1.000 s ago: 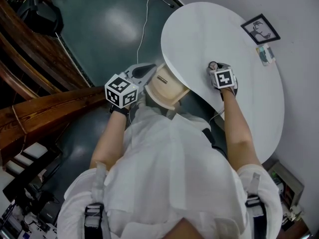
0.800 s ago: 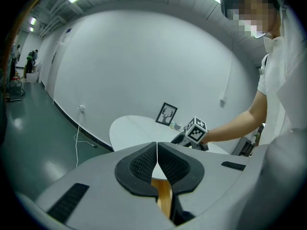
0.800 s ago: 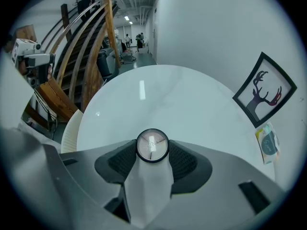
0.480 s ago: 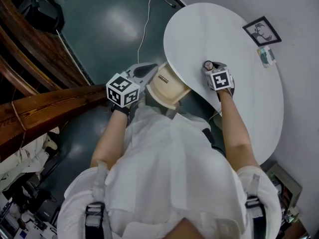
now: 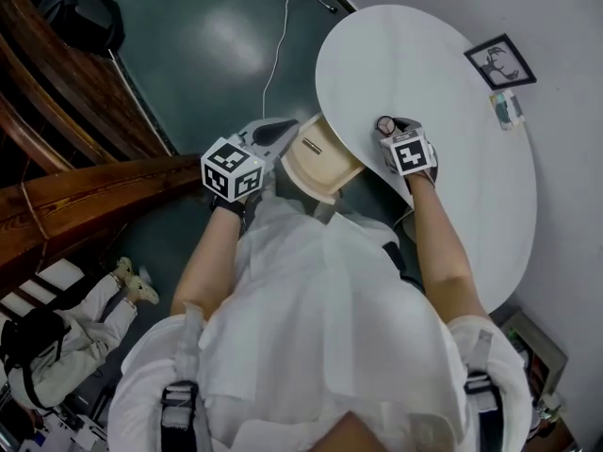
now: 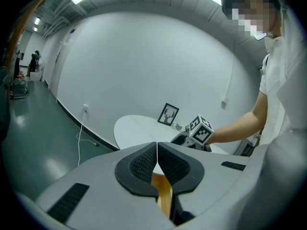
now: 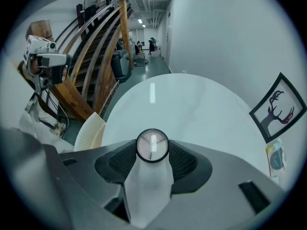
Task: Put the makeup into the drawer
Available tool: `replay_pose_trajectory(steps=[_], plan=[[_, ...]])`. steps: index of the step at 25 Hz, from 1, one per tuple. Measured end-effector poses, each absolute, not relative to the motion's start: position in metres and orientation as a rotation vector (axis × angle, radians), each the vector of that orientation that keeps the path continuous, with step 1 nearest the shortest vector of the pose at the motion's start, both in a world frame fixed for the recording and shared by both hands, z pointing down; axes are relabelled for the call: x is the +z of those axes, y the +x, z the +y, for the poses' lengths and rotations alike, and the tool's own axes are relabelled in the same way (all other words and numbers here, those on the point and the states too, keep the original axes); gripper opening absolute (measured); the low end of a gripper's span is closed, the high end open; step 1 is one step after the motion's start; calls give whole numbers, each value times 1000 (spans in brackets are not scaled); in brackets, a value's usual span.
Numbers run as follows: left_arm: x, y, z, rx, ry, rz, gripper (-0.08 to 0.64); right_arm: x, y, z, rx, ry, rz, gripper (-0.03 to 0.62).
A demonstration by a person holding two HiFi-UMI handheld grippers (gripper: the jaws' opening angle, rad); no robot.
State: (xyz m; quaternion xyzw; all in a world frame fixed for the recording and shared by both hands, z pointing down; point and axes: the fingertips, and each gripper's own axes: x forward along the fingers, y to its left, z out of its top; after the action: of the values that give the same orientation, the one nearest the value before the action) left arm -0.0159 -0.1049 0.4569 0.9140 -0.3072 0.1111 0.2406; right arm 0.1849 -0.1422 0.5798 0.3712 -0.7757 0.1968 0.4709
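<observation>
the right gripper (image 5: 394, 132) is squeezing the round makeup (image 7: 152, 146) in its jaws over the desk (image 5: 424, 64) edge, the left gripper (image 6: 157, 157) is sitting with jaws shut on nothing by the cream drawer (image 5: 316, 163), and the smooth makeup could be slipping out and missing the drawer.

Both handheld units had light grey moulded shells. The left gripper (image 6: 157, 153) carried black ribbed pads (image 6: 139, 166) set in a dark rounded surround, with a dark slot (image 6: 67, 200) recessed in the shell. The right gripper (image 7: 152, 150) matched it, with its own pads (image 7: 184, 163) and slot (image 7: 253, 193). Each bore a white cube printed with black square markers: left cube (image 5: 232, 169), right cube (image 5: 409, 153). A dark cuff (image 5: 226, 205) showed at the left wrist. The person wore a white short-sleeved top (image 5: 320, 318). Grey straps with black buckles ran over the shoulders: left strap (image 5: 177, 411), right strap (image 5: 479, 389).
</observation>
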Motion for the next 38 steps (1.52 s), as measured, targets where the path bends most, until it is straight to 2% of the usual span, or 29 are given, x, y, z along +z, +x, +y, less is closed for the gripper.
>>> replay_pose_trajectory(steps=[38], plan=[[472, -40, -96, 304, 2454, -862, 18, 590, 86, -80, 456, 662, -1993, 210]])
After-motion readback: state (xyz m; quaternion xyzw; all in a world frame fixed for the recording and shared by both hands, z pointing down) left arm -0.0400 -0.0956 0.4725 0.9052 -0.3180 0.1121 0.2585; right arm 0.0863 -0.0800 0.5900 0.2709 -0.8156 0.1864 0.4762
